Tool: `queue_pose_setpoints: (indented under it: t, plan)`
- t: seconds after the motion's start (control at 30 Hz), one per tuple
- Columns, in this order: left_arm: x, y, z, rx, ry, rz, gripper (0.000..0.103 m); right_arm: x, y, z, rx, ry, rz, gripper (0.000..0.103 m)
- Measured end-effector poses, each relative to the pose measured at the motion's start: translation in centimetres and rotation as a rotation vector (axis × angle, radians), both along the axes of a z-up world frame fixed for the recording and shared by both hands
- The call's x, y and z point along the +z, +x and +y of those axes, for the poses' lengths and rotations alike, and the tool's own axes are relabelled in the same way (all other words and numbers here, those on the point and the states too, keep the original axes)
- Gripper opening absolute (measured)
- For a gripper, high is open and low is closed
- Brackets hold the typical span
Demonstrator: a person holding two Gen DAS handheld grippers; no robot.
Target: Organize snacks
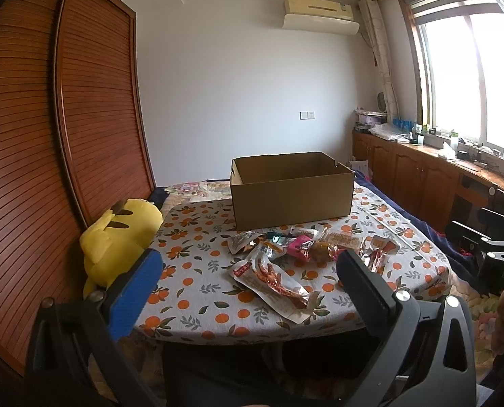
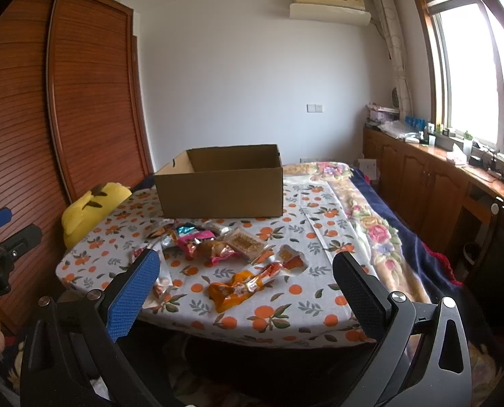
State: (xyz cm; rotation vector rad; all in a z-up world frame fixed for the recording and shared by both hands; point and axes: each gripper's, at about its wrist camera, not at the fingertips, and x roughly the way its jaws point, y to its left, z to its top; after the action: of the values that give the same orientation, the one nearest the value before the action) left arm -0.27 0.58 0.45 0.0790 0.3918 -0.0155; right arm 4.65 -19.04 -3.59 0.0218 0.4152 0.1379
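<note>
An open brown cardboard box (image 1: 290, 190) stands on the orange-print tablecloth (image 1: 197, 281); it also shows in the right wrist view (image 2: 223, 186). A pile of snack packets (image 1: 306, 247) lies in front of it. A long clear packet with red snacks (image 1: 275, 281) lies nearest in the left wrist view. An orange packet (image 2: 238, 288) lies nearest in the right wrist view, with a pink packet (image 2: 197, 237) behind it. My left gripper (image 1: 248, 264) is open and empty, short of the table edge. My right gripper (image 2: 246, 264) is open and empty, also short of the edge.
A yellow plush toy (image 1: 119, 237) sits at the table's left edge against a wooden slatted wardrobe (image 1: 48, 135). A floral blanket (image 2: 377, 227) covers the bed to the right. Wooden cabinets (image 2: 431, 183) run under the window. The right gripper's body (image 1: 499, 251) shows at the far right.
</note>
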Motion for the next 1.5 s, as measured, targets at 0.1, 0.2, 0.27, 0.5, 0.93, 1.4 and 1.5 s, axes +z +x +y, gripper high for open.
queue_pose_setpoints:
  t: [0.1, 0.2, 0.27, 0.5, 0.93, 1.4, 1.5]
  plan:
    - [-0.02, -0.01, -0.05, 0.001, 0.0, -0.001, 0.103, 0.0, 0.02, 0.0, 0.0, 0.0, 0.0, 0.103]
    - [-0.18, 0.16, -0.2, -0.002, 0.0, -0.001, 0.103, 0.01, 0.02, 0.01, 0.0, 0.0, -0.001, 0.103]
    - [-0.14, 0.18, -0.14, -0.002, -0.001, -0.001, 0.103, 0.01, 0.03, 0.01, 0.0, 0.0, 0.0, 0.103]
    - [0.01, 0.14, -0.34, -0.003, 0.0, -0.003, 0.103, 0.02, 0.01, -0.03, -0.001, 0.0, -0.001, 0.103]
    - [0.0, 0.11, -0.36, -0.002, 0.001, -0.005, 0.103, -0.04, 0.04, -0.06, -0.001, 0.002, 0.0, 0.103]
    - [-0.12, 0.29, -0.49, -0.004, -0.003, 0.007, 0.103, -0.16, 0.02, -0.14, -0.004, 0.005, -0.001, 0.103]
    - [-0.37, 0.39, -0.54, -0.008, -0.004, 0.016, 0.103, -0.27, 0.05, -0.26, -0.003, 0.005, 0.003, 0.103]
